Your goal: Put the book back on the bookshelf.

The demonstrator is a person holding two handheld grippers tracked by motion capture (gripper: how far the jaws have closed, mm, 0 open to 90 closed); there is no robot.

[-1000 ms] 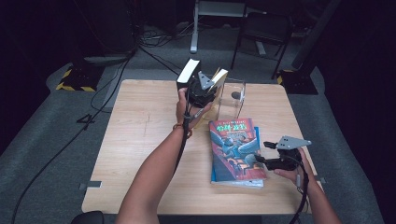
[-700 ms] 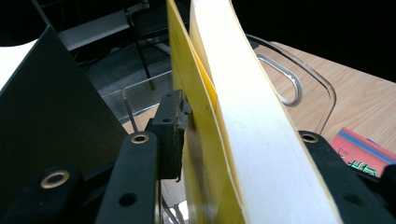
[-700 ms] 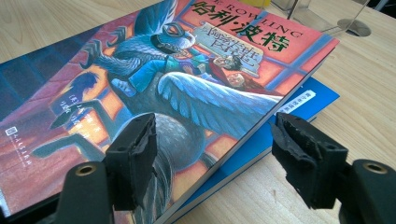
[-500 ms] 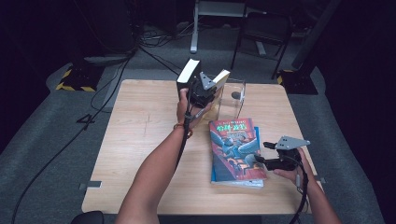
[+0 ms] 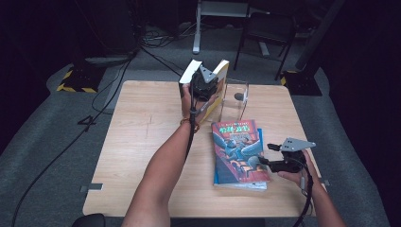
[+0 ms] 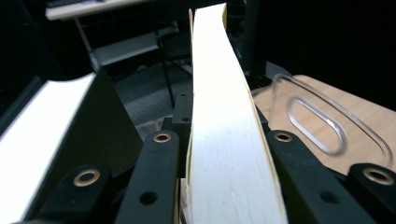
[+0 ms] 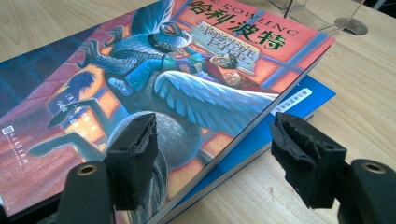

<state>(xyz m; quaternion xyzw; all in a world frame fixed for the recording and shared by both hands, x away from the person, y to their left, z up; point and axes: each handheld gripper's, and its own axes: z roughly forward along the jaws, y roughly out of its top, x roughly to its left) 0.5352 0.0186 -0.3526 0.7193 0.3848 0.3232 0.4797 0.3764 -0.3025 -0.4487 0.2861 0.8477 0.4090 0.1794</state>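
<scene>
Since a second ago, the yellow-edged book [image 5: 218, 85] has tipped a bit more upright beside the black-covered book [image 5: 188, 75], near the clear bookend [image 5: 235, 101], as the left tongs [image 5: 204, 84] squeezed tighter. From above, the right tongs [image 5: 265, 155] hover at the dragon-cover book [image 5: 239, 149] lying flat on the counter [image 5: 142, 142].

Left gripper view — the jaws pinch the yellow-edged book's pages [image 6: 229, 154].

Right gripper view — the jaws gape at the cover's corner [image 7: 154, 93], touching nothing.

Standing books up looks half done; next, push this one straight against the bookend.
</scene>
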